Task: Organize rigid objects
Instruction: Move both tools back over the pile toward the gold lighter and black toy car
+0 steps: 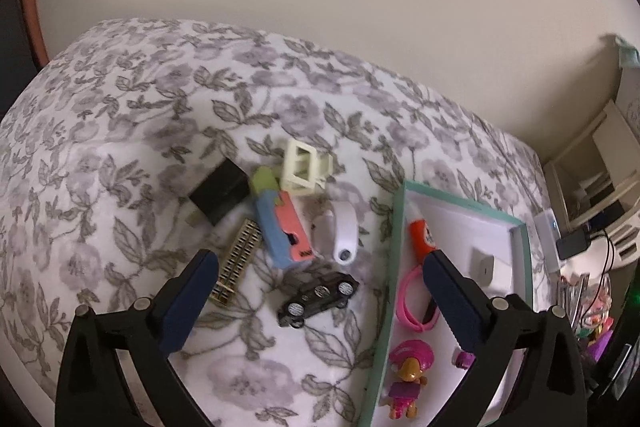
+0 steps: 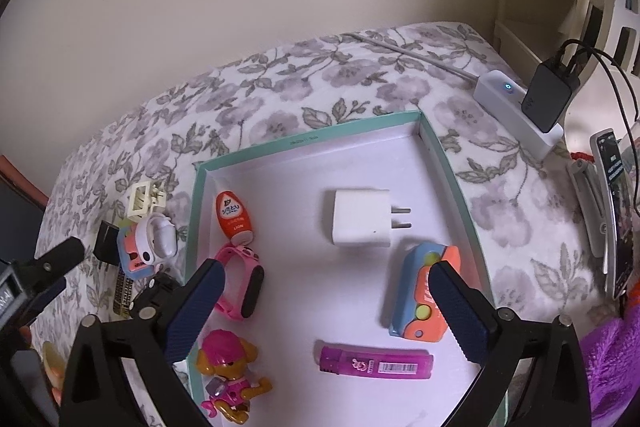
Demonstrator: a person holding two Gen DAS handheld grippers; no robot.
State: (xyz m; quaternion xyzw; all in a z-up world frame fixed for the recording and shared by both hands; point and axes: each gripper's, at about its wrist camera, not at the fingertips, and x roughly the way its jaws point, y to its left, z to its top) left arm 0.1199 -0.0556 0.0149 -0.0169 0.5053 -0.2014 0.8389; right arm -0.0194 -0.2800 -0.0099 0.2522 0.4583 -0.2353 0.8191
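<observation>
Floral fleece blanket (image 1: 160, 131) carries your teal-rimmed white cardboard tray (image 2: 312, 141); a glossy black toy car (image 1: 318, 298) lies beside it between your left gripper's (image 1: 320, 263) spread jaws. Your right gripper (image 2: 326, 269) hangs agape over the tray.

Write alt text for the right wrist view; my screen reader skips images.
An open gripper hovers over a teal-rimmed tray on a floral blanket. The tray holds a white charger, orange bottle, pink watch, toy dog, purple lighter and blue-orange toy.
</observation>
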